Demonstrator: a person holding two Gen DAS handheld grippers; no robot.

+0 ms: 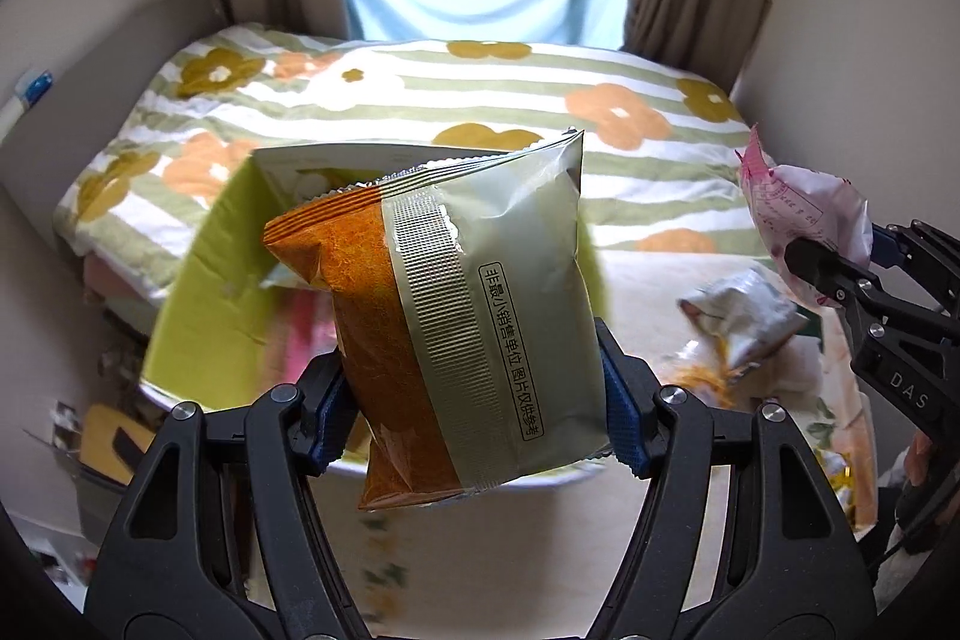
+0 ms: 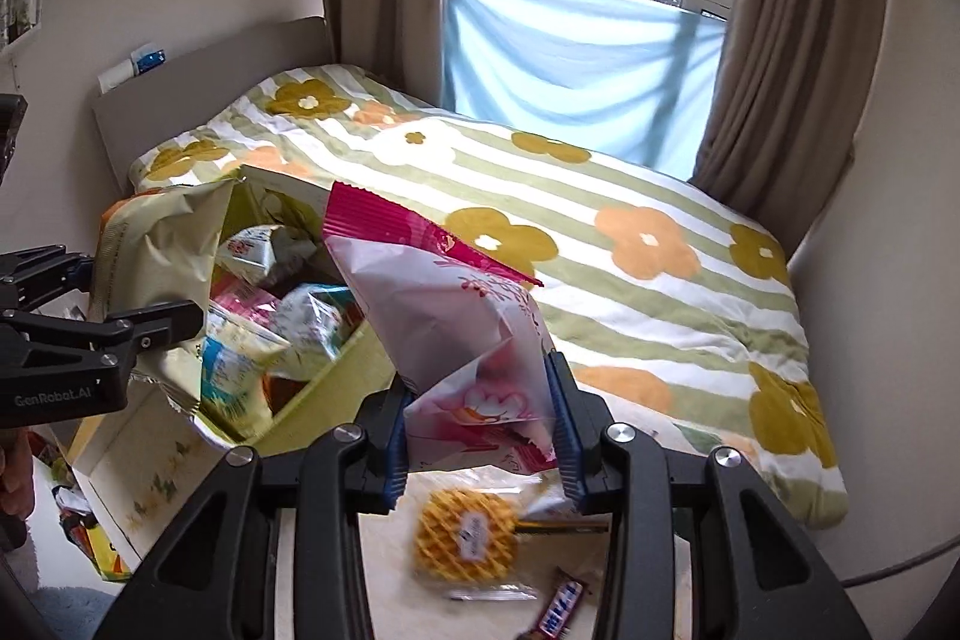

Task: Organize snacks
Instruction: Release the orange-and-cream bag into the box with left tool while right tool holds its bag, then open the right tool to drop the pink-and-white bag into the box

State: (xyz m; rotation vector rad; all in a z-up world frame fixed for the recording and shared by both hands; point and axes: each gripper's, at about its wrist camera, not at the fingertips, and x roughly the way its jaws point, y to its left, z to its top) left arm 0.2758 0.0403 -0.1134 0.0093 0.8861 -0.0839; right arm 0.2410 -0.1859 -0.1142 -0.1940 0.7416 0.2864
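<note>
The left gripper [image 1: 474,403] holds an orange bag [image 1: 462,316] between its jaws; both blue pads press on the sides of the bag, so the jaws are pinching it. The bag stands up from the jaws, a little tilted to the left, with its sealed top edge far from the pads. Behind the bag, just past the jaws, is the green box [image 1: 204,292], open at the top. In the right wrist view the same bag hangs at the near left side of the box [image 2: 336,370], above its rim, and the left gripper [image 2: 144,310] comes in from the left edge.

The right gripper [image 2: 480,430] holds a pink bag [image 2: 444,316]. Its jaws pinch the lower part of the bag, and the pink sealed edge points up and away from the pads. Seen from the left wrist, this bag [image 1: 804,214] is in the air to the right of the orange one, well apart from it.

Inside the box lie several small packs [image 2: 300,304]. Below the right jaws, on the pale surface, are a waffle [image 2: 465,532] in clear wrap and a candy bar [image 2: 558,607]. Beyond both grippers is the bed [image 2: 600,244] with a flower cover.
</note>
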